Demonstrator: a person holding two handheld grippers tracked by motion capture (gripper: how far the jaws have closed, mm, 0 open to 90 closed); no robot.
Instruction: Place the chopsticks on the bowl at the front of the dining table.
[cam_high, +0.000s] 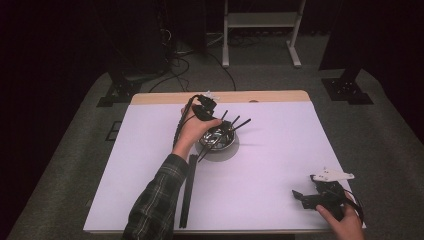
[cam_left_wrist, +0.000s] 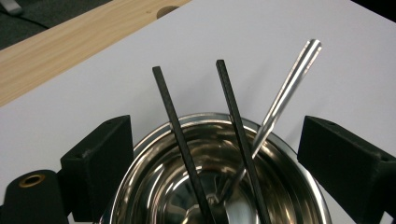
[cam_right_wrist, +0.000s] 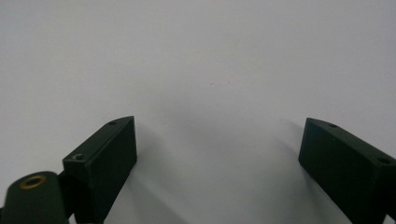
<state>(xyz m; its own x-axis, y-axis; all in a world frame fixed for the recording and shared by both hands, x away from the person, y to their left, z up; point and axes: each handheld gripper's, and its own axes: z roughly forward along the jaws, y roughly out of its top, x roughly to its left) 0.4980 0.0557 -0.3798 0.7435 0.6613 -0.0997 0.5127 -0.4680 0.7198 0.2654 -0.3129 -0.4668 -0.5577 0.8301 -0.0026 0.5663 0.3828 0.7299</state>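
Near right corner: the right gripper (cam_high: 306, 197) rests low over the white table (cam_high: 280, 150), held by the person's hand. In the right gripper view its jaws stand wide apart with bare white surface between them; it holds nothing and is well apart from the work.

Near left of centre: a pair of black chopsticks (cam_high: 187, 190) lies flat on the table beside the plaid sleeve (cam_high: 155, 200), running near to far, untouched.

Centre: the steel bowl (cam_high: 218, 138) stands upright on the table. Inside it lean two black chopsticks (cam_left_wrist: 180, 135) and a silver utensil handle (cam_left_wrist: 285, 93), all tilted to the far right, tips over the rim. What the silver handle belongs to cannot be told.

The left gripper (cam_high: 212, 125) hovers directly above the bowl. In the left gripper view its jaws stand wide, one to each side of the bowl, holding nothing.

Judgement: the step in hand appears to be taking or settling an item in the bowl. To do it well, choose one stick only, close on its shaft above the rim, and lift along its lean so the bowl does not tip or slide. Risk: the wide jaws may catch the rim or both sticks together.

Far edge: a bare wooden strip (cam_high: 220, 97), nothing on it.
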